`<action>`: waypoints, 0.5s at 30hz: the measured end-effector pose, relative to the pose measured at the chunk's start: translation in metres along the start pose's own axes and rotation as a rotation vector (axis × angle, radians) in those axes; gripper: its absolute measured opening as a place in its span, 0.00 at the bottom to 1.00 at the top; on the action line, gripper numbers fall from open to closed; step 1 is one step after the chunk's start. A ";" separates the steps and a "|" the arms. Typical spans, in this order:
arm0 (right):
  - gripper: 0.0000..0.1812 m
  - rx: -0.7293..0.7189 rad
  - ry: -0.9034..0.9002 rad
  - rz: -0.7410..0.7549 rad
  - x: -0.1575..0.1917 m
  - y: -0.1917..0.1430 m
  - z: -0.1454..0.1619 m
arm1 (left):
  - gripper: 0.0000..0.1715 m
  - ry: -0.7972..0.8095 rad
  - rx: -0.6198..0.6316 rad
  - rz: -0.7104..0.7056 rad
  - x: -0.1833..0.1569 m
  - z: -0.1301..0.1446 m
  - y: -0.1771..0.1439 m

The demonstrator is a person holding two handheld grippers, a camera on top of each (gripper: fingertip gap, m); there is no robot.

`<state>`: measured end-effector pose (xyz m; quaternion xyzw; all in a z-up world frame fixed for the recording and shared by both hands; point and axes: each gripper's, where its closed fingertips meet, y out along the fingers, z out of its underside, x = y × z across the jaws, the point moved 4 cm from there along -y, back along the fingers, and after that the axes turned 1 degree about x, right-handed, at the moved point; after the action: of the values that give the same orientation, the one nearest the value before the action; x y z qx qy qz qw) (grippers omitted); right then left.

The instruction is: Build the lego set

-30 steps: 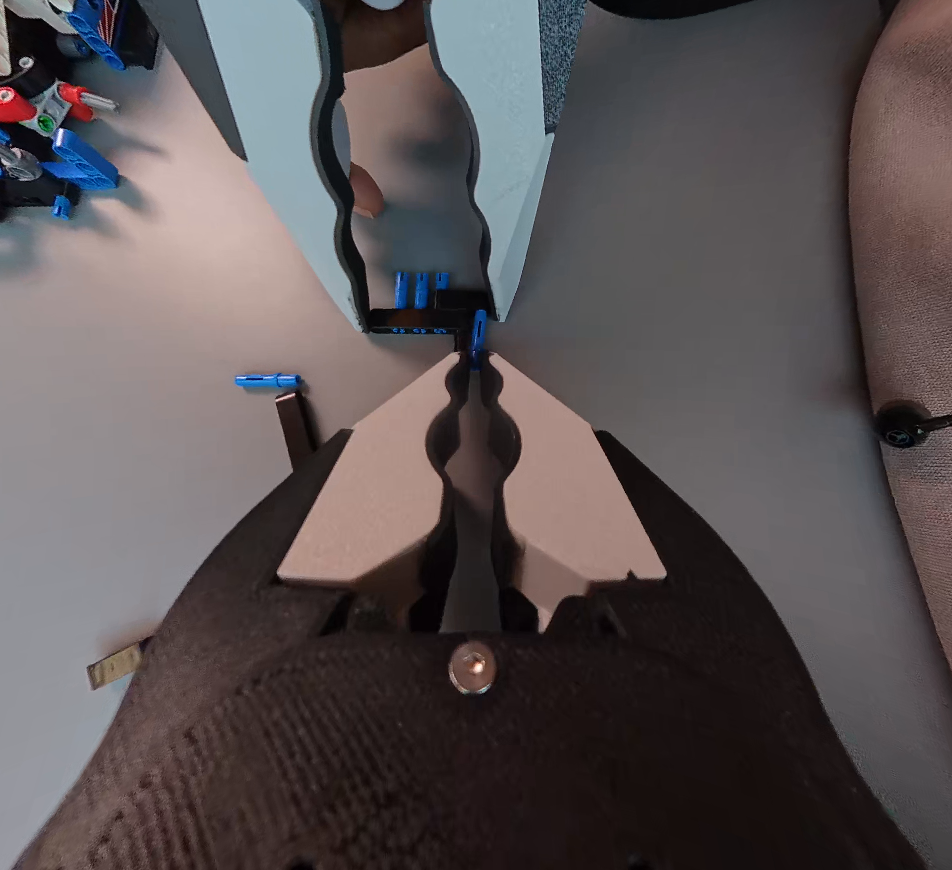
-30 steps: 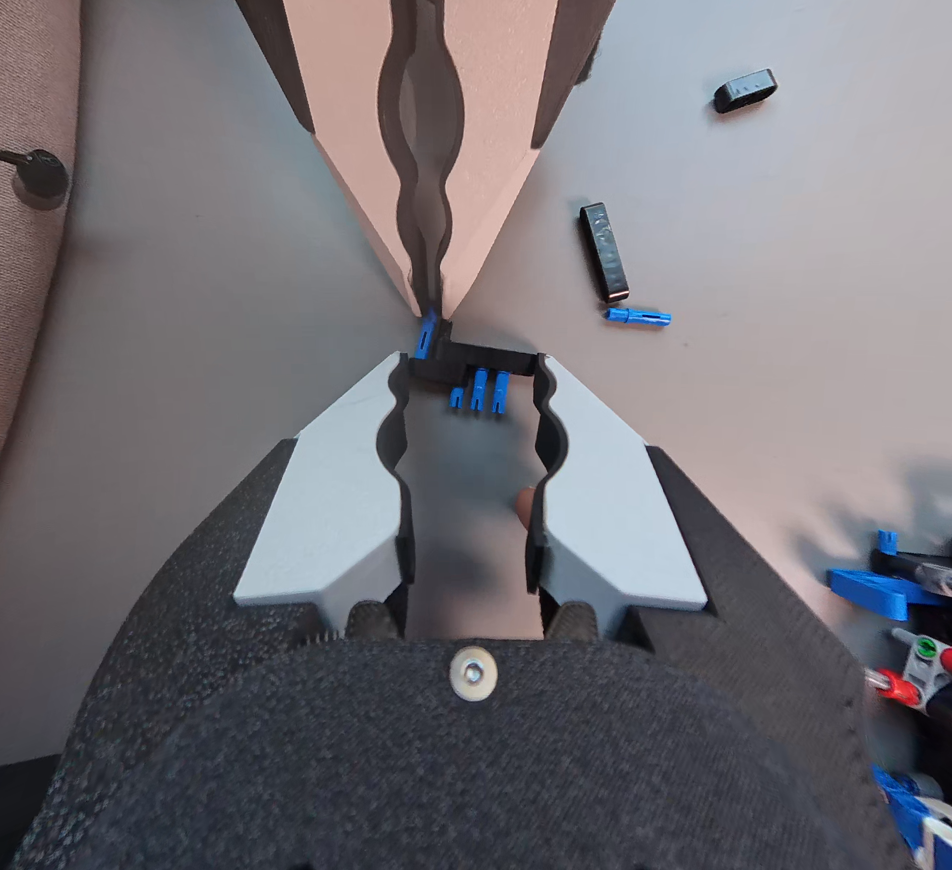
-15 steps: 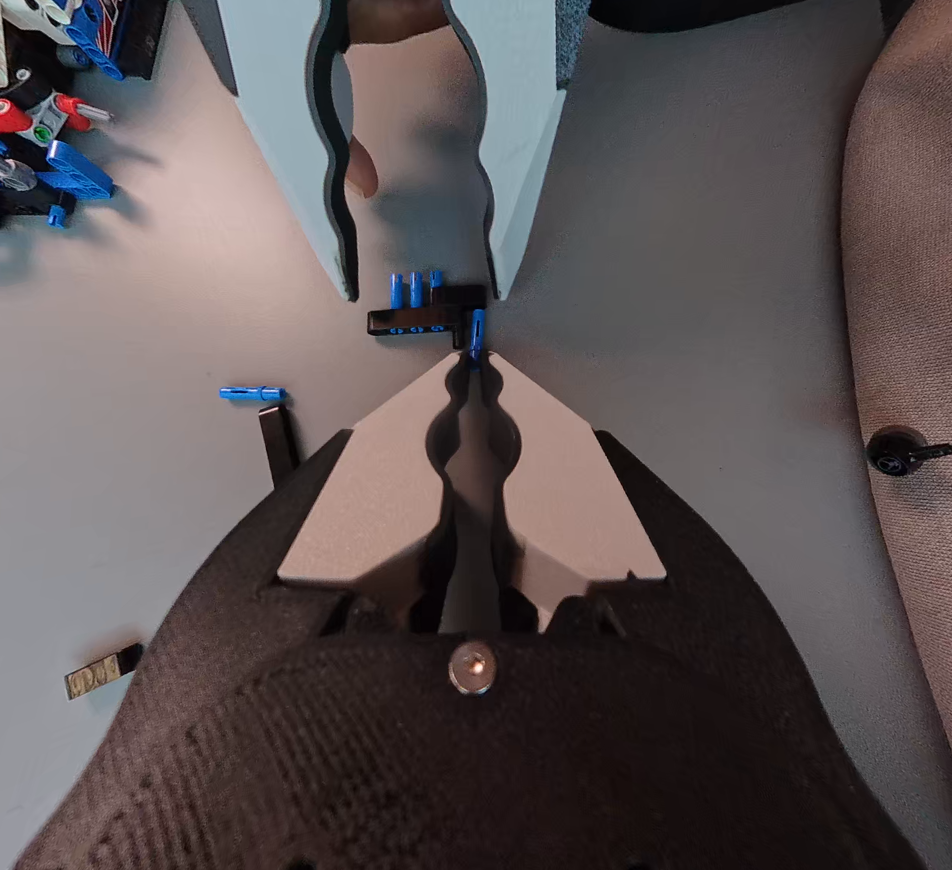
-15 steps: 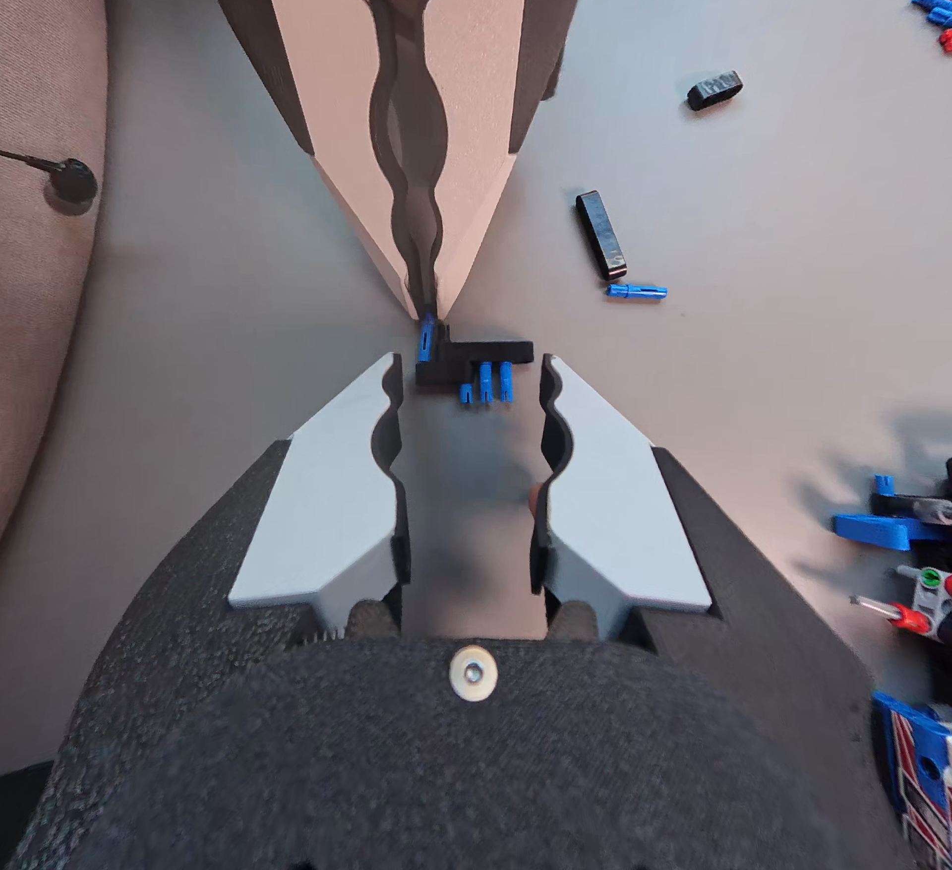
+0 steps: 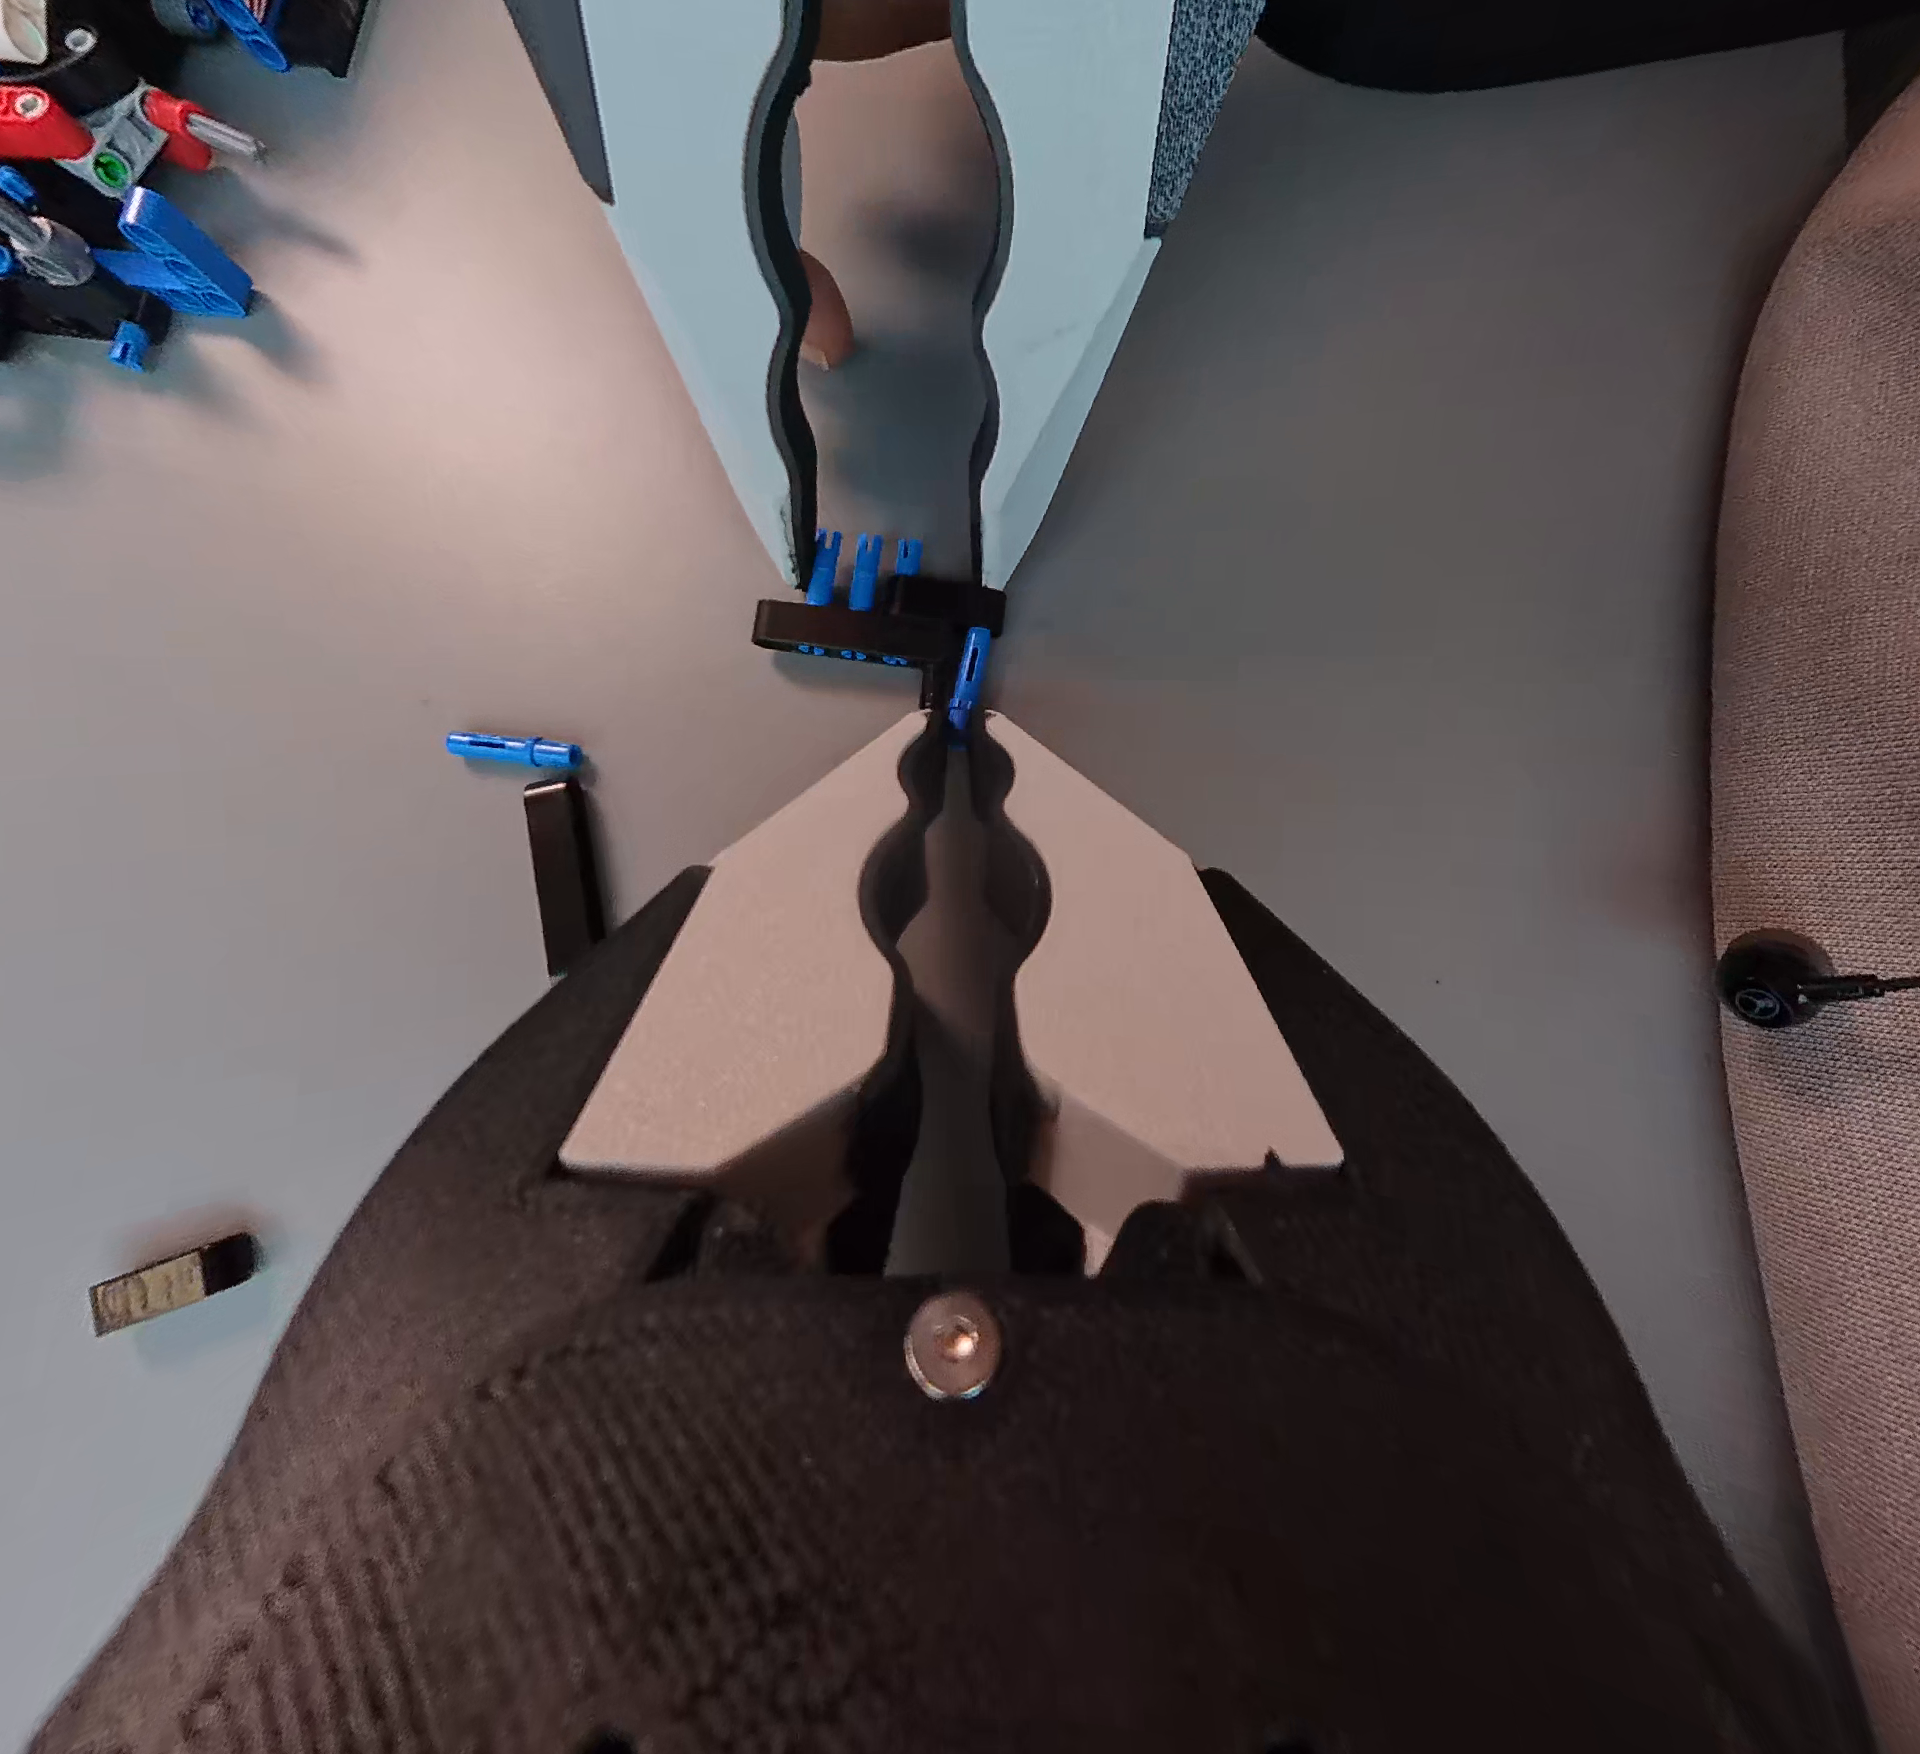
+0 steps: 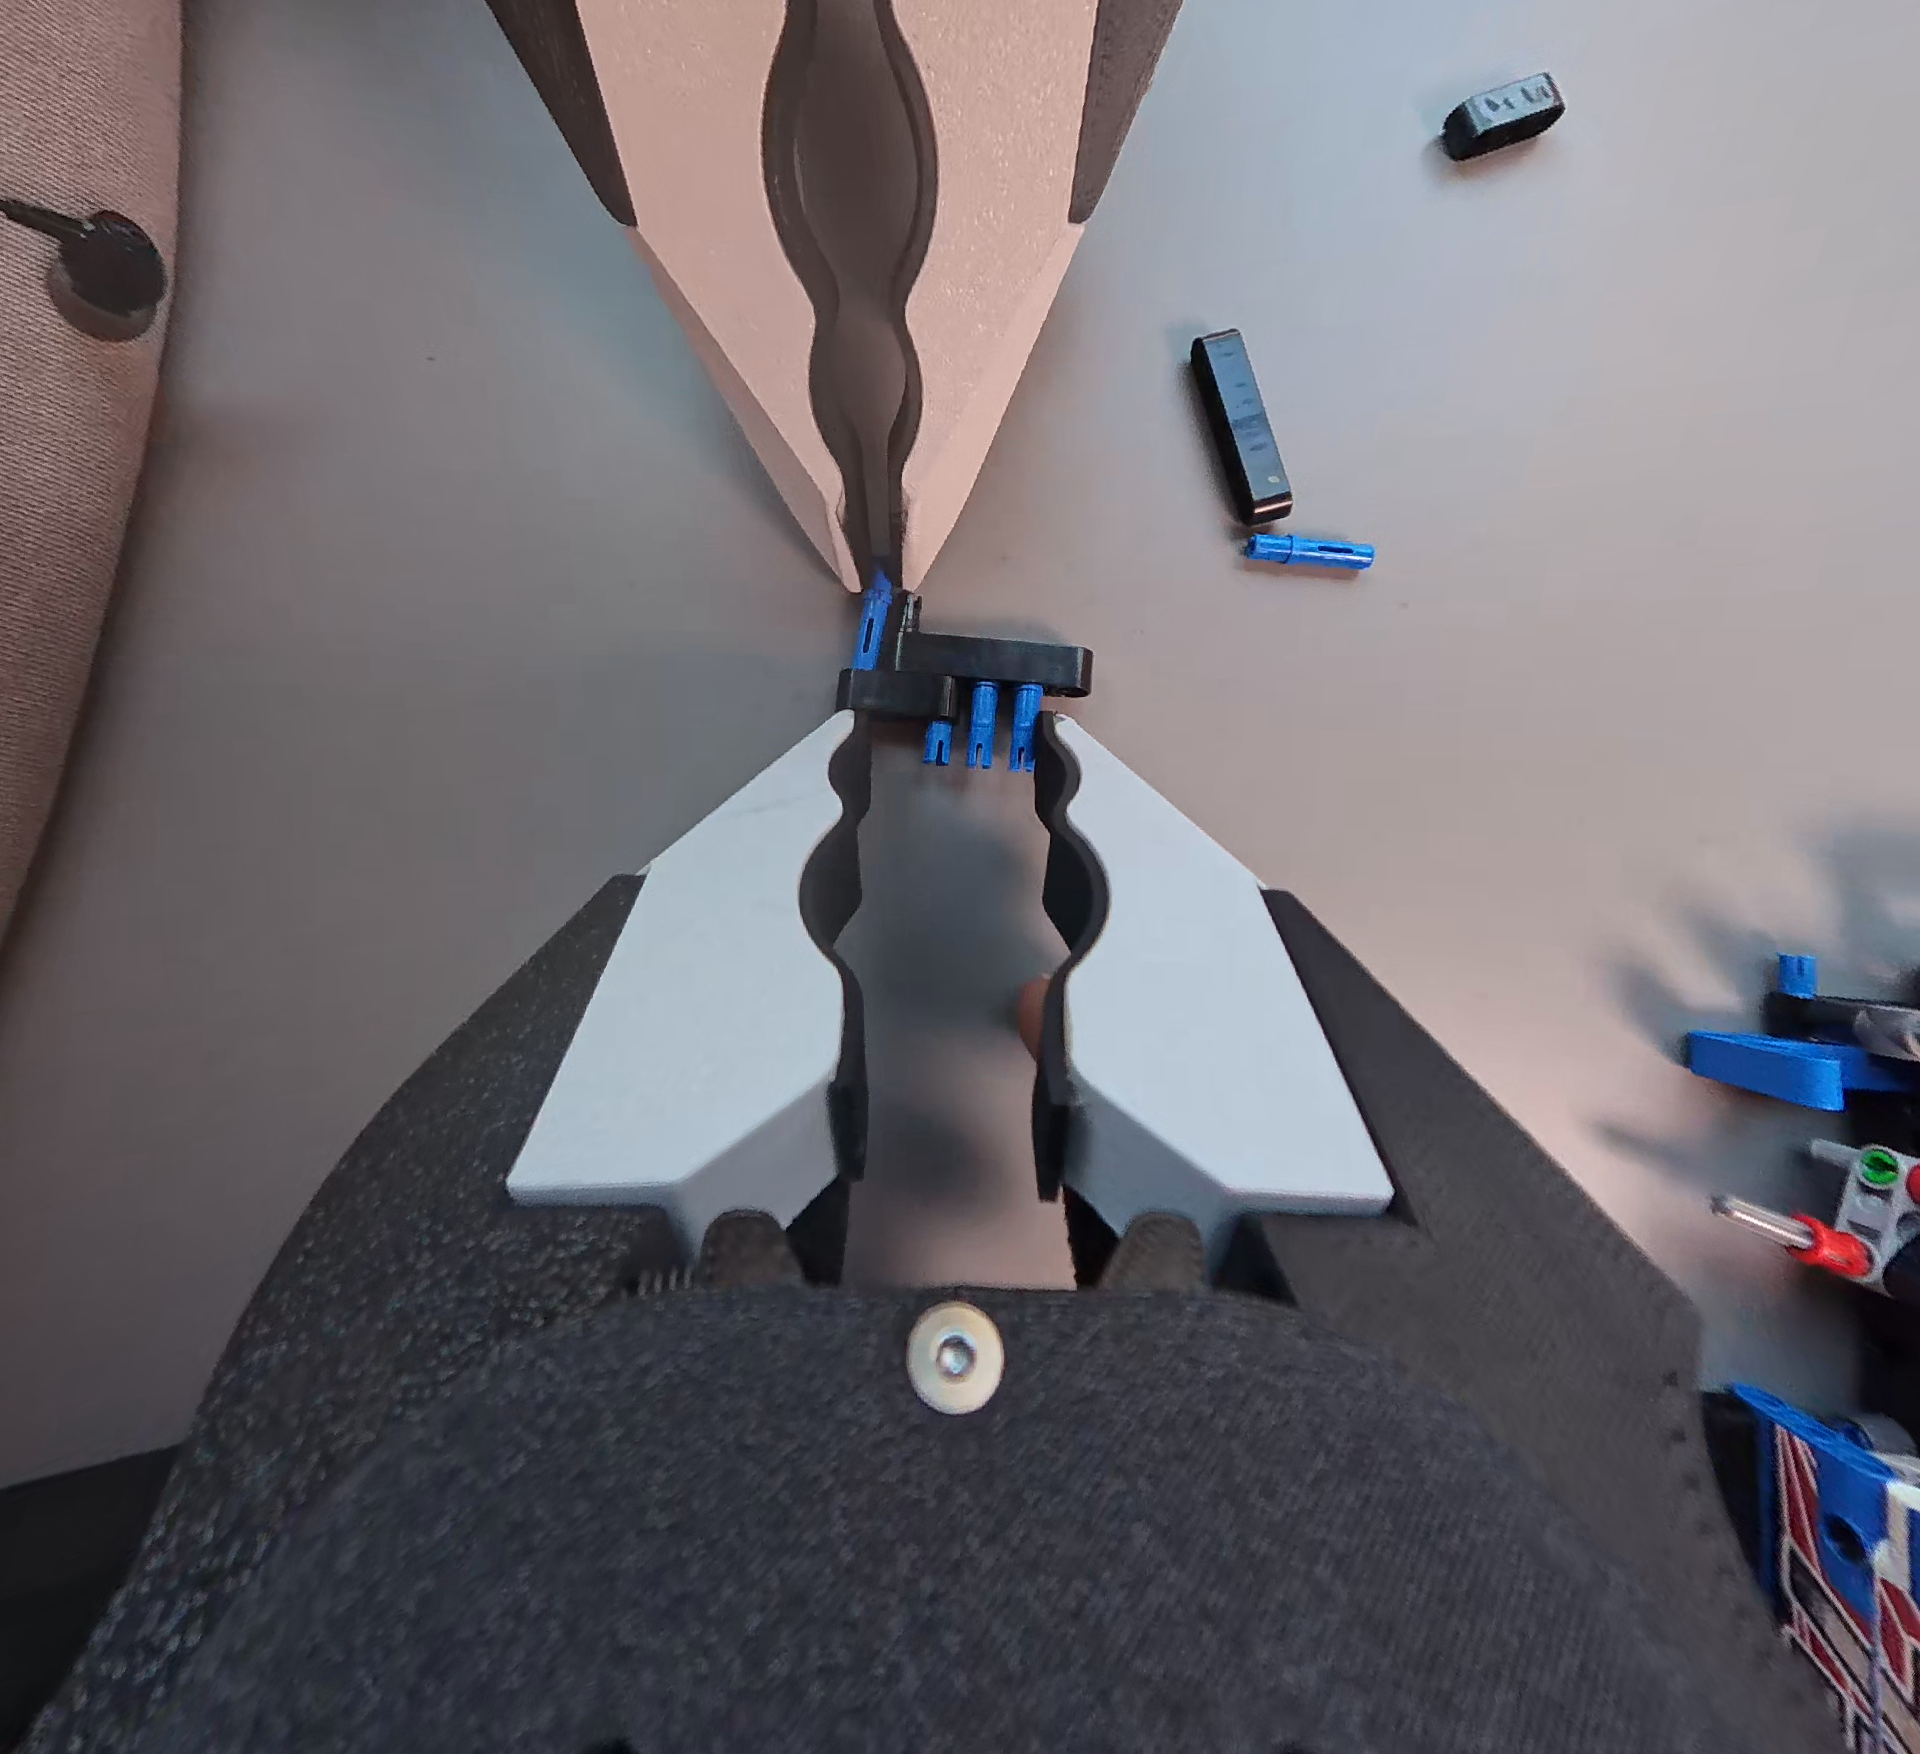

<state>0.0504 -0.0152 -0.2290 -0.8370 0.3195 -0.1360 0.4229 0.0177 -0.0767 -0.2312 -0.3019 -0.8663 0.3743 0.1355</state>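
A black L-shaped beam (image 5: 831, 626) carries three blue pins (image 5: 860, 574) side by side. A fourth blue pin (image 5: 966, 665) sticks out of its short arm. My left gripper (image 5: 956, 728), with tan fingers, is shut on that fourth pin. My right gripper (image 6: 945, 733), with pale grey fingers, faces it from the other side. Its fingers are apart, with the tips at the beam (image 6: 997, 663) on either side of the three pins (image 6: 982, 717). I cannot tell whether they touch. The left gripper (image 6: 878, 577) shows opposite in the right wrist view.
A loose blue pin (image 5: 509, 748) and a short black beam (image 5: 561, 863) lie left of my left gripper, with a small black piece (image 5: 171, 1283) nearer. A partly built red, blue and white model (image 5: 104, 146) stands far left. A fabric seat edge (image 5: 1849, 769) runs along the right. The tips of both grippers are at nearly the same place.
The right gripper let go of the beam's ends and drew back. It then came forward again with its fingers narrower around the three pins. The left gripper stayed shut on its pin.
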 end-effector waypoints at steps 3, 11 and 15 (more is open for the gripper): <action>0.16 0.001 0.026 0.003 0.000 0.000 0.000 | 0.01 -0.010 -0.012 -0.011 0.000 0.000 0.000; 0.15 -0.016 0.096 0.053 0.005 -0.001 0.001 | 0.01 0.003 -0.044 -0.061 -0.005 0.000 0.001; 0.15 -0.020 0.101 0.058 0.006 -0.001 0.001 | 0.00 0.023 -0.063 -0.057 -0.006 -0.001 0.002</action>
<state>0.0557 -0.0176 -0.2288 -0.8237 0.3657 -0.1624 0.4016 0.0233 -0.0787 -0.2320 -0.2853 -0.8844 0.3393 0.1463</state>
